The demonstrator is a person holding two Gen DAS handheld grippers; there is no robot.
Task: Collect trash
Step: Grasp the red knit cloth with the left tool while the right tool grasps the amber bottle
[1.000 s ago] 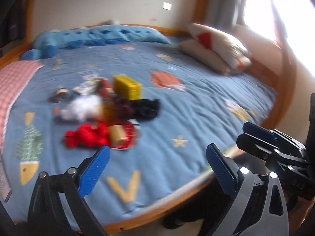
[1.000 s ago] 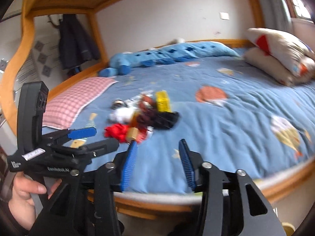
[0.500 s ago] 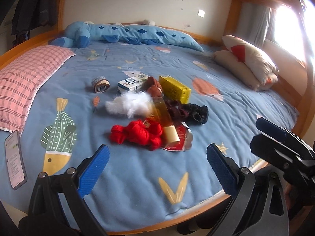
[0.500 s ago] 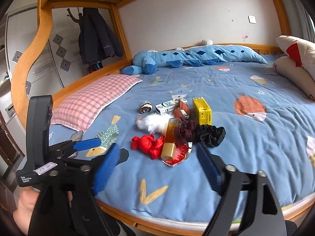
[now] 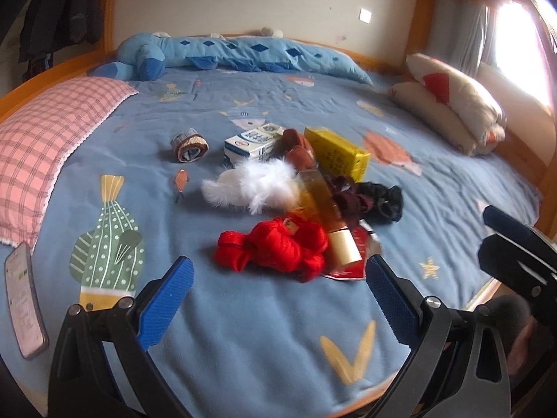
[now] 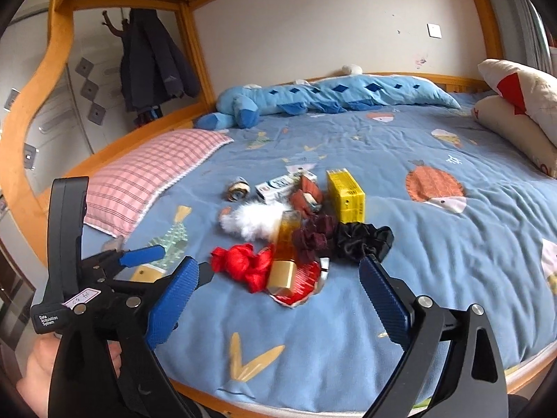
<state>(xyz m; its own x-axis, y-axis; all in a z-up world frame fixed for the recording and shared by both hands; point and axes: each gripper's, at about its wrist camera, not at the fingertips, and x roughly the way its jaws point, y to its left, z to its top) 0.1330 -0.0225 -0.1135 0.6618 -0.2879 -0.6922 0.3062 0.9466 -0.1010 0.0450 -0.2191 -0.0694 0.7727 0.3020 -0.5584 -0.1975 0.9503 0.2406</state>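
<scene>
Left wrist view: the trash pile [image 5: 306,202] – yellow carton [image 5: 337,153], white fluff, red fabric, amber tube – lies mid-bed [image 5: 243,331]; the left gripper [image 5: 278,299] hangs released, empty.

Right wrist view: the same pile beyond the right gripper [image 6: 278,296], whose jaws have just been opening, nothing between them.

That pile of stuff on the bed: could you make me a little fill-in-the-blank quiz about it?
1. The box standing at the pile's far edge is coloured ____.
2. The checked pillow is pink and ____.
3. Nearest the grippers lies a bundle of ____ yarn.
4. A phone lies on the blanket near the ____ pillow.

Missing words: yellow; white; red; checked
</scene>
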